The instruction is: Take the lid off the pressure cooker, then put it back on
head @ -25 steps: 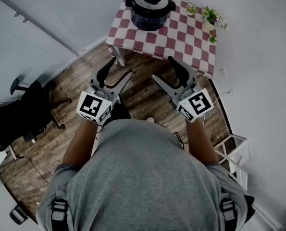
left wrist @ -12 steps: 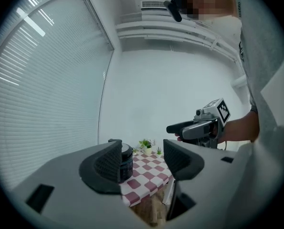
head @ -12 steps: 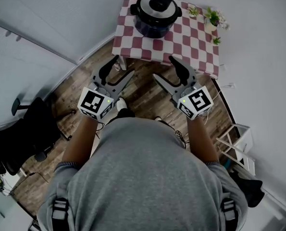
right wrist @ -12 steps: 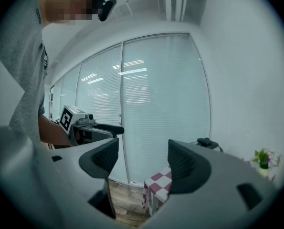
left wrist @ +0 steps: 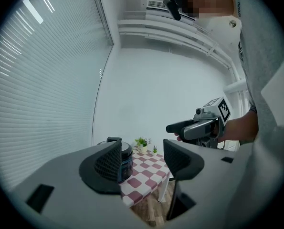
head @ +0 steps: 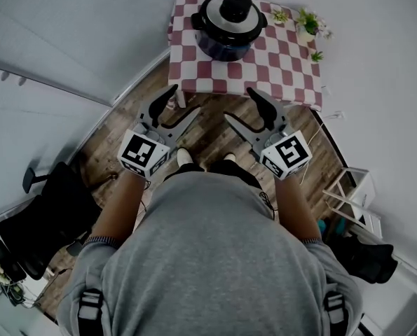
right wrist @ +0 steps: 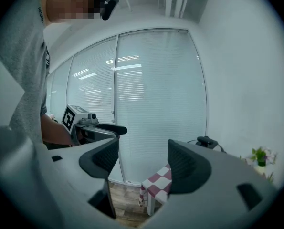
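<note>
The dark blue pressure cooker (head: pixel 229 26) stands on a small table with a red-and-white checked cloth (head: pixel 278 61). Its silver lid with a black knob (head: pixel 235 7) sits on it. Both grippers are held over the wooden floor, short of the table's near edge. My left gripper (head: pixel 182 103) is open and empty, and so is my right gripper (head: pixel 242 105). In the left gripper view the cooker (left wrist: pixel 127 159) shows partly behind the left jaw of that gripper (left wrist: pixel 142 159). In the right gripper view the gripper (right wrist: pixel 142 163) frames a table corner (right wrist: pixel 156 182).
Small potted plants (head: pixel 308 23) stand at the table's far right. White walls meet behind the table. A black office chair (head: pixel 47 215) is at the left, and a white rack (head: pixel 352 194) and a dark bag (head: pixel 366 257) at the right.
Both grippers and the person have moved forward toward the table. The cooker and table now sit a little closer and more centred. The jaws stay wide and empty.
</note>
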`<state>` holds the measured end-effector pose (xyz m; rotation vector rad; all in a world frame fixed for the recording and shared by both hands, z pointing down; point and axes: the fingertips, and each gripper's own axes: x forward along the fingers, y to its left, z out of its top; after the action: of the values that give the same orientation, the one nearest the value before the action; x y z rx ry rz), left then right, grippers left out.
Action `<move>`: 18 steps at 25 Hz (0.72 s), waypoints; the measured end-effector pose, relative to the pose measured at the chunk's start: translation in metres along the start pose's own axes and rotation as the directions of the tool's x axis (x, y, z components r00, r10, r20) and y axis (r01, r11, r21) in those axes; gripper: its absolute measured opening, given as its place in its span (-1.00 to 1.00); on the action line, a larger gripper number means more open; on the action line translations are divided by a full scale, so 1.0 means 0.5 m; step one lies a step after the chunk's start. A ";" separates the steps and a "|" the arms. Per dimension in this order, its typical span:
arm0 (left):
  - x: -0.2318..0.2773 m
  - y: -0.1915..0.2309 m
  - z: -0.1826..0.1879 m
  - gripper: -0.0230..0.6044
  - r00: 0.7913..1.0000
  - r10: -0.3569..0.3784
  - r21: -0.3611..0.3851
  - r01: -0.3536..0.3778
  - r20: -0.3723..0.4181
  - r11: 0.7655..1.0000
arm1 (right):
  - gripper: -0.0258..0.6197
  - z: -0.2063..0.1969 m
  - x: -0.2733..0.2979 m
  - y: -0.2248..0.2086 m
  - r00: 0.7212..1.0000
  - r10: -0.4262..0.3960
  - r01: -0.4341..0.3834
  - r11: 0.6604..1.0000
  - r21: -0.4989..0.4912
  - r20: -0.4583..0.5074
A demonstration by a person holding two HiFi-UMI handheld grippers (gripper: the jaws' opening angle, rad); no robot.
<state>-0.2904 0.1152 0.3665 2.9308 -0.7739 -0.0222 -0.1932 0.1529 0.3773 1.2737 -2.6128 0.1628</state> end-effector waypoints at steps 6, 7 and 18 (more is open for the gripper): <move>0.064 0.032 -0.001 -0.01 1.000 -0.021 0.003 0.022 -0.014 1.000 | 0.12 -0.005 0.020 -0.069 1.000 -0.027 0.027 0.999 0.017 0.002; 0.077 0.038 -0.001 -0.01 1.000 -0.021 0.007 0.021 -0.016 1.000 | 0.12 -0.006 0.024 -0.085 1.000 -0.028 0.028 0.999 0.018 0.004; 0.304 0.112 0.009 -0.01 0.999 0.018 0.006 -0.018 -0.050 1.000 | 0.12 0.004 0.084 -0.305 0.998 0.061 -0.061 0.998 -0.023 0.008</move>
<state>-0.1858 -0.0086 0.3703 2.9173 -0.7944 0.0542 -0.0985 0.0268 0.3859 1.1905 -2.6547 0.1377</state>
